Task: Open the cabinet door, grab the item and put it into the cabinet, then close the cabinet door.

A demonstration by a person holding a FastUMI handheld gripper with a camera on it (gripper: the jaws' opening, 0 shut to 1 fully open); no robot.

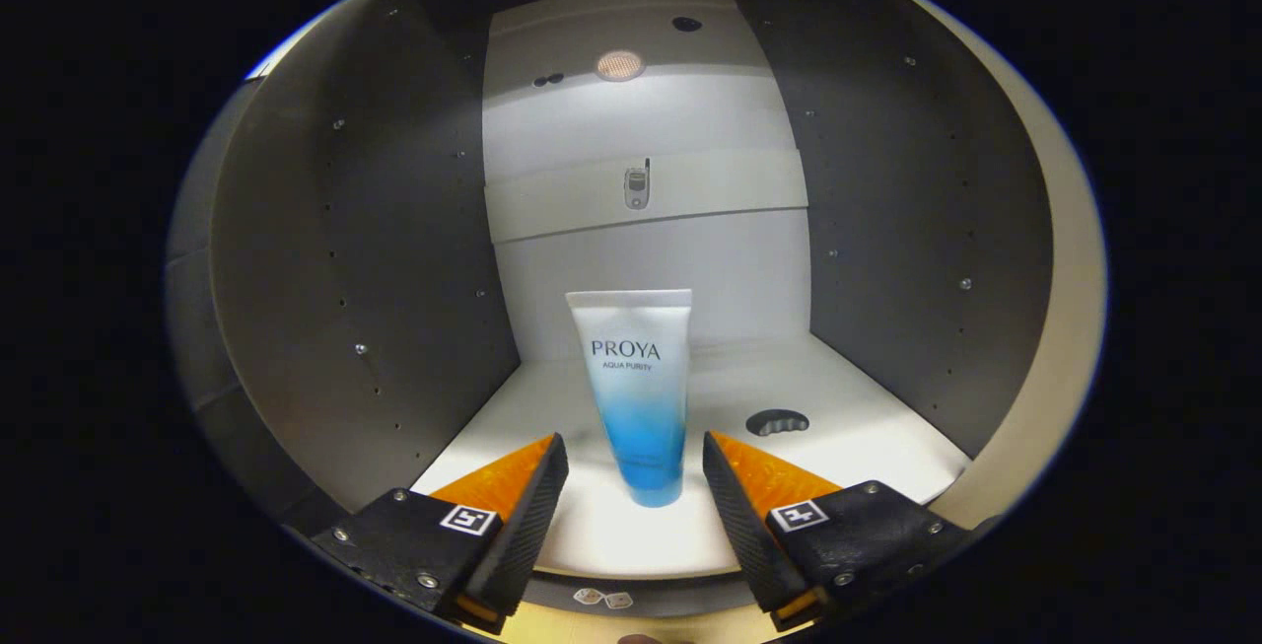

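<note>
A white-to-blue cosmetic tube point(636, 395) stands upright on its cap on the cabinet's white bottom shelf point(838, 447), inside the open cabinet. My gripper point(635, 457) is open at the cabinet's front edge. The tube's lower part sits between the two fingertips, with a gap on each side, so neither finger touches it. The cabinet's dark side walls point(365, 259) rise to the left and right of the fingers.
The white back wall point(651, 269) carries a horizontal rail with a small metal fitting point(637, 187). A round light point(619, 64) glows in the cabinet's ceiling. A dark oval cut-out point(777, 421) lies in the shelf, right of the tube.
</note>
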